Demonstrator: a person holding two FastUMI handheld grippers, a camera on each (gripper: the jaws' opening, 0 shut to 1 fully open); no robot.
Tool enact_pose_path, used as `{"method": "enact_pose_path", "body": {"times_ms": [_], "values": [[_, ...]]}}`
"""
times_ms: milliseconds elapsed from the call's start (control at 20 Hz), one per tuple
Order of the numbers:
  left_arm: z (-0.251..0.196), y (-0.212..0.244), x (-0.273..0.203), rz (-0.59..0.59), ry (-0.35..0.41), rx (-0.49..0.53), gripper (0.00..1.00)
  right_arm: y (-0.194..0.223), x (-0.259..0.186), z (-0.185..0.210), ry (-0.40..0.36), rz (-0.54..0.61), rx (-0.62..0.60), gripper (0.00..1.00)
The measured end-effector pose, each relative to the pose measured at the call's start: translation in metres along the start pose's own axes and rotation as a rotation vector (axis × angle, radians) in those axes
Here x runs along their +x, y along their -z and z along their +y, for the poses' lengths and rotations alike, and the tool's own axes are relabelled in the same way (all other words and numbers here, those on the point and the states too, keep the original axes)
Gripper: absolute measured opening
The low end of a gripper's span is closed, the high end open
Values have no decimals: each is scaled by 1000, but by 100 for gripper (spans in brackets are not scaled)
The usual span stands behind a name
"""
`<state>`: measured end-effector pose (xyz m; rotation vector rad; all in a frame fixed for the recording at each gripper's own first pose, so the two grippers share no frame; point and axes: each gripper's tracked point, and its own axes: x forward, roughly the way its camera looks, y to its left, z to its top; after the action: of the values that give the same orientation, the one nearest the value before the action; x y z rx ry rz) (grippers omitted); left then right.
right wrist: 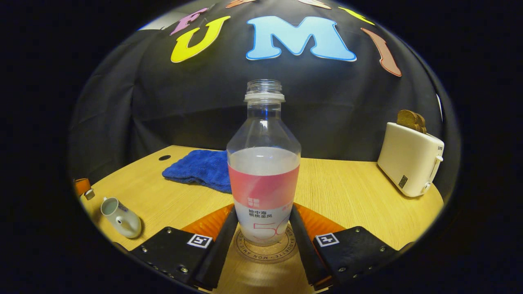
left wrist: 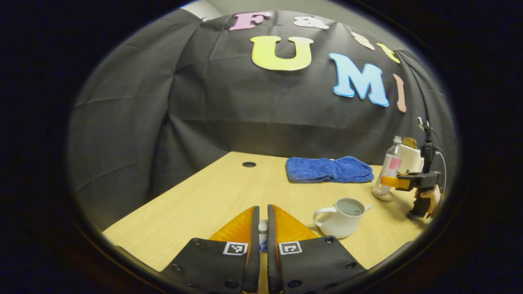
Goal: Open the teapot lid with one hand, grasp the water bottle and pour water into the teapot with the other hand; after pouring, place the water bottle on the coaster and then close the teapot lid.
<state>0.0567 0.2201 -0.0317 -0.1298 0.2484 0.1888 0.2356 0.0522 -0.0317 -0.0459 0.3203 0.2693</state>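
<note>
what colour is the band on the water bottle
Pink to coral red, wrapped around the water bottle; the right gripper view shows it best.

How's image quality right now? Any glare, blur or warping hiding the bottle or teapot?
Right gripper view: water bottle sharp on the coaster, no glare; fisheye bends the table edge. Left gripper view: teapot clear, evenly lit; bottle small near the warped rim; the item between the fingers is too hidden to identify.

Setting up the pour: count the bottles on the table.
1. The bottle stands on the coaster, between the right gripper's fingers, right of the towel. Another could be hidden behind the toaster.
</note>
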Motion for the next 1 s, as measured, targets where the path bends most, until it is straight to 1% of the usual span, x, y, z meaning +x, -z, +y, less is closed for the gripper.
{"method": "enact_pose_path", "body": {"times_ms": [50,100,200,250,300,350,450,600,650,700,750,900,950,1000], "values": [[-1,1,0,0,1,-3,17,1,0,0,2,-1,-8,77],[0,1,0,1,3,-6,13,2,1,0,5,5,-16,77],[-2,1,-2,2,6,-5,16,7,0,-1,7,19,-17,81],[-4,-1,-2,0,8,-3,17,6,-3,0,4,18,-9,86],[-5,-2,-2,-3,9,-1,17,4,-5,0,6,11,-2,96],[-7,-3,-3,-6,12,0,17,4,-6,-1,10,9,0,96],[-13,-7,-2,-14,24,-1,11,2,-12,-4,15,5,-5,96],[-27,-18,0,-33,51,-1,17,0,-27,-6,19,-9,3,96],[-34,-21,2,-39,62,1,17,0,-34,-6,17,-14,12,96],[-41,-26,3,-46,75,3,14,-1,-40,-6,17,-22,19,96],[-49,-29,4,-53,90,5,17,-2,-46,-6,19,-30,22,96],[-75,-40,8,-74,136,20,17,-8,-67,-8,28,-61,12,96],[-83,-42,10,-78,151,26,14,-10,-74,-8,30,-73,7,96],[-93,-45,12,-82,166,30,13,-12,-81,-8,30,-86,3,96]]}}
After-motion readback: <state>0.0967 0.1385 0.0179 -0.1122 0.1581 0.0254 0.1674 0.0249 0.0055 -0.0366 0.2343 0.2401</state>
